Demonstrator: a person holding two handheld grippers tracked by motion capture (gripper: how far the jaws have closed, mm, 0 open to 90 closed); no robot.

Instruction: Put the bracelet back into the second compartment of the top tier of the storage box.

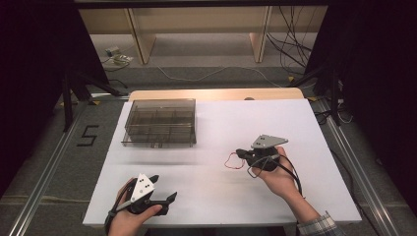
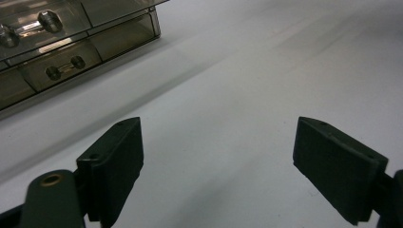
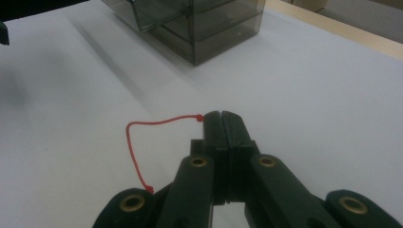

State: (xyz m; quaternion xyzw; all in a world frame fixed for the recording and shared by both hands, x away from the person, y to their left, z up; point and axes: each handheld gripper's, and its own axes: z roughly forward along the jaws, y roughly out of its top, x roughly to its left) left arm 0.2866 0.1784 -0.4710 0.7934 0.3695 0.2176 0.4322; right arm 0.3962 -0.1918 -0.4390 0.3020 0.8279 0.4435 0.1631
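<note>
One thin red string point(image 3: 135, 137) is pinched at its end between the closed jaws of the right claw point(image 3: 221, 116), its slack arching out in a loop above the white desk point(image 1: 216, 196) toward the right of the middle, slightly nearer the near edge. The left claw point(image 2: 216, 156) hangs over the near left corner with its jaws spread wide and nothing between them. A smoky clear drawer box point(image 1: 161, 123) stands toward the far left corner, well apart from the string, its drawers looking closed, with small metal parts inside. By my reading the pickup is done; carrying the string to the box, opening a drawer and stowing it remain.
</note>
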